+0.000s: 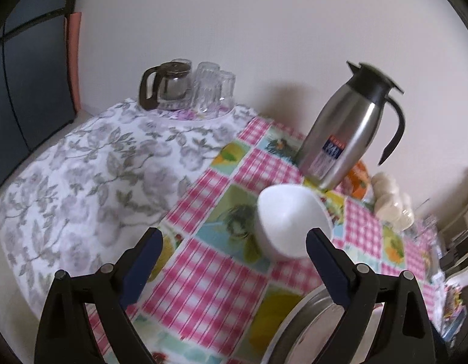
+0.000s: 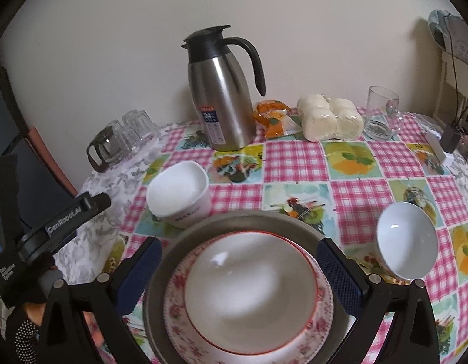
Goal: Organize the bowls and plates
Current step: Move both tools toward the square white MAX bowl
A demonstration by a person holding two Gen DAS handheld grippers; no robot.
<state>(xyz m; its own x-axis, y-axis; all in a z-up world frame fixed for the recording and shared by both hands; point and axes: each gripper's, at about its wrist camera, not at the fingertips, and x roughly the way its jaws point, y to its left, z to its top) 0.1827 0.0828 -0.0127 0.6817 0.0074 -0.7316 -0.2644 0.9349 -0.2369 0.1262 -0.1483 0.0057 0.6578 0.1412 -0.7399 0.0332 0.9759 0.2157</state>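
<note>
Three dishes are sitting stacked at the near edge of the tabletop [image 2: 297, 157]: a white bowl [image 2: 249, 297] inside a floral-rimmed plate [image 2: 322, 309], which is lying on a grey metal plate [image 2: 173, 251]. The right gripper [image 2: 240, 276] is hovering over this stack with its fingers spread wide to either side of the bowl, gripping nothing. A white cup [image 2: 179, 194] with dark lettering is standing just beyond the stack on the left, and a small white bowl [image 2: 406, 239] is sitting apart on the right.

The left gripper [image 1: 234, 261] is also gaping wide and holding nothing, with that white cup [image 1: 291, 221] just ahead of its right finger [image 1: 325, 264].

Farther back, a steel thermal jug [image 2: 225, 97] is standing near the wall, with an orange packet [image 2: 272, 118], wrapped pale buns [image 2: 328, 118] and a glass mug [image 2: 381, 112] to its right. A glass coffee pot [image 1: 167, 85] and upturned glasses [image 1: 214, 88] are standing at the far left.
</note>
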